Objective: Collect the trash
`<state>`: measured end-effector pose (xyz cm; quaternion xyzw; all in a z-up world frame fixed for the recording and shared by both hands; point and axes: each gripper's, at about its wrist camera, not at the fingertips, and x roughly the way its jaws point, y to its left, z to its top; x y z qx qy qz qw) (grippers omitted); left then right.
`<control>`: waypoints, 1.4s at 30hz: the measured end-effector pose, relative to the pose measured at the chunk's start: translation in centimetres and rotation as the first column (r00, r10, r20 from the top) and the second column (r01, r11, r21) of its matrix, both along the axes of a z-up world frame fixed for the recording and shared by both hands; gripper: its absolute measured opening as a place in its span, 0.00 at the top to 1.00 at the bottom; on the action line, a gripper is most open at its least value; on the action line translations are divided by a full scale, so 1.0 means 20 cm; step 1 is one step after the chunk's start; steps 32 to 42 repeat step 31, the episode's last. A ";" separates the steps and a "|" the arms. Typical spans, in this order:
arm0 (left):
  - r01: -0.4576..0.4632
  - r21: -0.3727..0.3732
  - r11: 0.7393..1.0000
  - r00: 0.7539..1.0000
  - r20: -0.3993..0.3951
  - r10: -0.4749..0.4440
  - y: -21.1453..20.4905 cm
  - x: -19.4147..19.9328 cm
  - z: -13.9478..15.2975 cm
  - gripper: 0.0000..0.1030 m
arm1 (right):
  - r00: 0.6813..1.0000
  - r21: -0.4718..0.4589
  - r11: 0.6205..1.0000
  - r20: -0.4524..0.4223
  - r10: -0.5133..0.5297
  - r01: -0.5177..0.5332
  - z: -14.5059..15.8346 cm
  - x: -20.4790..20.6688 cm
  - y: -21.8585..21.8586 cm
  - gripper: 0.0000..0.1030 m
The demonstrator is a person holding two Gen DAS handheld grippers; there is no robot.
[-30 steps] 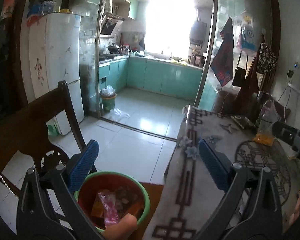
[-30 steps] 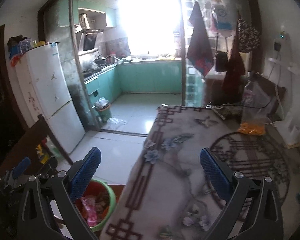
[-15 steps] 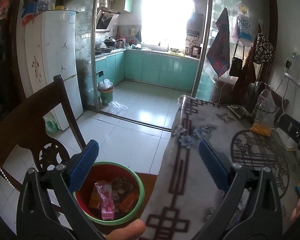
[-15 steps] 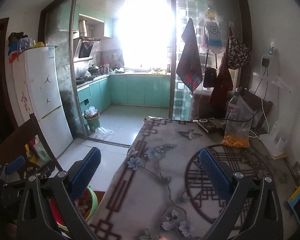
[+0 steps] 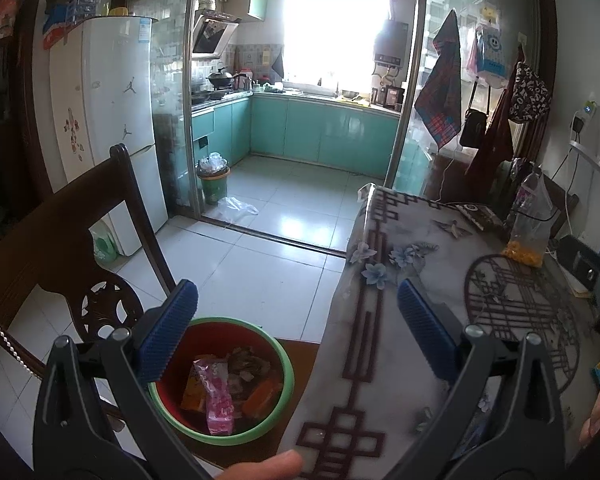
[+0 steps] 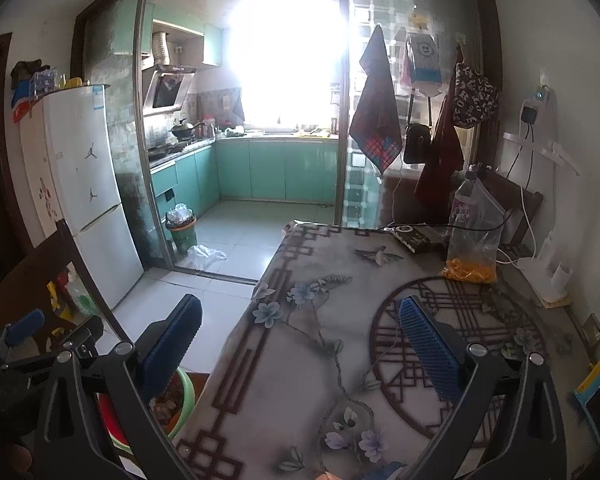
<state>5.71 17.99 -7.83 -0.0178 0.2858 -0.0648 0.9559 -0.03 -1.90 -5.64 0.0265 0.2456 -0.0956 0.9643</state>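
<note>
Both hand-held grippers are empty with jaws spread wide: the left hand-held gripper (image 5: 296,328) hangs over the gap between the trash bin (image 5: 224,380) and the surface (image 5: 384,360), the right hand-held gripper (image 6: 296,340) sits above the surface's patterned cloth. Bin is a red bucket with a green rim on the floor, just beside the surface's near-left edge and next to a dark wooden chair (image 5: 60,248); inside it, a pink wrapper (image 5: 216,394), an orange packet and brownish scraps. Near part of the surface looks clear of loose litter. At the far end: a clear bag with orange bits (image 6: 472,248), a bottle behind it, a dark flat item; can't tell if any counts as trash. A bit of blue and yellow shows at the right edge (image 6: 598,384), unclear what it is. Judgement: between pickups, or near the end of collecting, with most trash already in the bin. Next move calls for scanning for a remaining piece, likely far right, closing on it with the right one, then carrying it left to drop in the bin.
</note>
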 end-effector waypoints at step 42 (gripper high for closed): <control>0.153 0.010 0.988 0.974 -0.173 -0.149 -0.53 0.05 -0.30 0.05 | 0.979 0.096 0.982 -0.140 -0.151 0.165 -0.33 -0.08 -0.61 0.07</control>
